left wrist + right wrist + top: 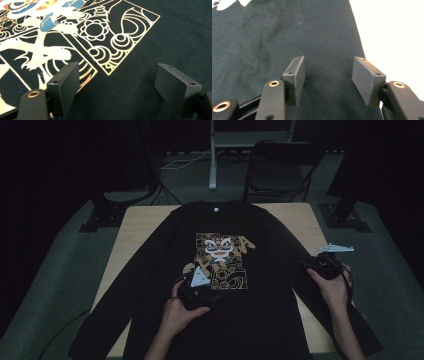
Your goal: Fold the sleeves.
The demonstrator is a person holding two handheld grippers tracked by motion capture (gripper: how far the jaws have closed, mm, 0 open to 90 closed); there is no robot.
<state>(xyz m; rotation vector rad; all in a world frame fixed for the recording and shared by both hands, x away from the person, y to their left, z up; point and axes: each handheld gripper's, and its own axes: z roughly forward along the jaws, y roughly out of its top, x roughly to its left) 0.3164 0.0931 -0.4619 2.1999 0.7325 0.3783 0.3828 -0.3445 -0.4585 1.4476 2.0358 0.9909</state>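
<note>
The black shirt (220,285) has a gold picture (222,261) with big shapes like letters, but I cannot read any words on it.

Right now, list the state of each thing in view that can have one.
Black long-sleeved shirt with gold print: spread flat, front up, on the wooden table.
Left hand-held gripper: open over the print's corner.
Right hand-held gripper: open above the sleeve's edge.
Black folding chair: unfolded, behind the table.
</note>
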